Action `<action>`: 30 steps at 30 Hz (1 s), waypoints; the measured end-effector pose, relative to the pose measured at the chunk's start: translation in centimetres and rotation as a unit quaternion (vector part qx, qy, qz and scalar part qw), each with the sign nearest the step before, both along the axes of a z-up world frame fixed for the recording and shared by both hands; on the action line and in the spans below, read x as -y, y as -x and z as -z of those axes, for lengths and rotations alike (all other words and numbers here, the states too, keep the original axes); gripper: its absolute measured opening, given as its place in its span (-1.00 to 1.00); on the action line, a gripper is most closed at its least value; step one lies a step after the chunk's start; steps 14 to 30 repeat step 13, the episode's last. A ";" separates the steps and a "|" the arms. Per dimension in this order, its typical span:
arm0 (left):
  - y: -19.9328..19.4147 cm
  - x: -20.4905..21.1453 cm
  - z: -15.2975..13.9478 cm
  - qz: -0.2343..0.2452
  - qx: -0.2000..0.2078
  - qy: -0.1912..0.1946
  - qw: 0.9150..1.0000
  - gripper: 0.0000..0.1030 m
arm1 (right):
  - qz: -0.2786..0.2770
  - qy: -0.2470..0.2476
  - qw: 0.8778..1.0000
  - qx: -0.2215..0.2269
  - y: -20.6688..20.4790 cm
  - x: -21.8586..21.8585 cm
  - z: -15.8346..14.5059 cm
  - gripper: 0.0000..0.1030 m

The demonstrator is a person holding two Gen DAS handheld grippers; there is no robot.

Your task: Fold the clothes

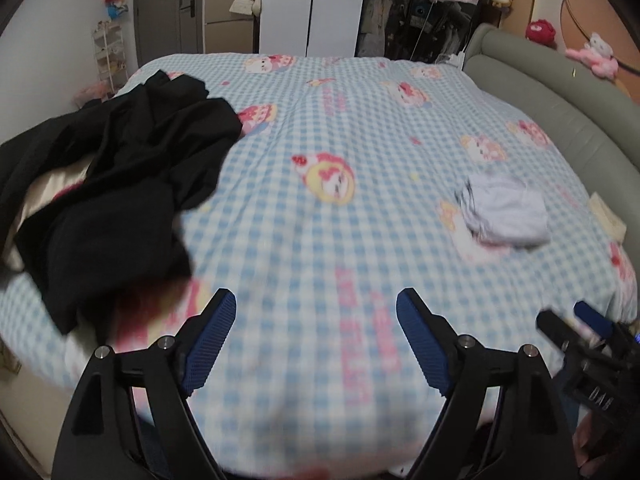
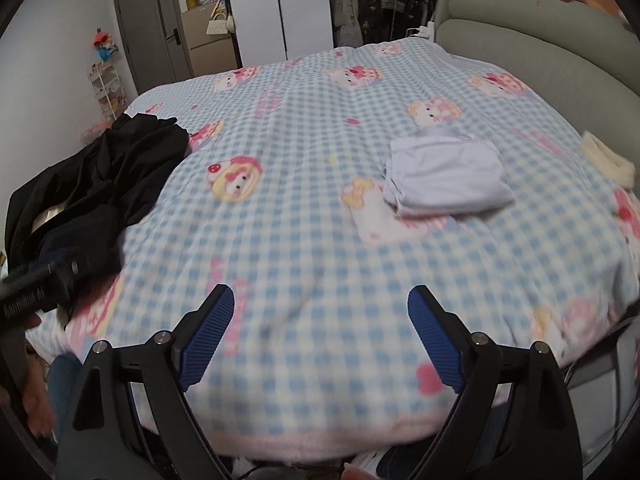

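Observation:
A heap of black clothes lies crumpled on the left side of the bed, over a cream pillow; the right wrist view shows the same black heap at its left. A folded pale lilac garment rests on the right part of the blanket, also seen as the folded garment in the right wrist view. My left gripper hovers over the blanket near the front edge, open, with nothing between its blue pads. My right gripper is likewise open and empty. The right gripper shows at the left view's lower right.
The bed carries a blue-and-white checked blanket with cartoon prints. A grey-green padded headboard rises at the right. A cream object lies by the headboard. A wardrobe, a door and a small white shelf stand beyond the bed.

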State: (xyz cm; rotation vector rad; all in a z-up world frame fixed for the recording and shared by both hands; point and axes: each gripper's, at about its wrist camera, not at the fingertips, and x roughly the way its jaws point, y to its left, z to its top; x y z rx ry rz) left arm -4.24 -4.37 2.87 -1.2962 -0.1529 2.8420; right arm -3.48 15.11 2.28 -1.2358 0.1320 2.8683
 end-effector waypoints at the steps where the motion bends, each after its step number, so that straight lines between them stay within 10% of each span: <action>1: -1.0 -0.5 0.6 0.006 0.006 0.000 1.000 0.64 | 0.003 0.000 1.000 -0.003 -0.9 0.0 0.2 0.75; 30: -5.0 -2.1 2.3 -0.006 0.008 0.001 1.000 0.64 | -0.012 -0.029 0.999 0.005 -5.0 0.2 2.3 0.79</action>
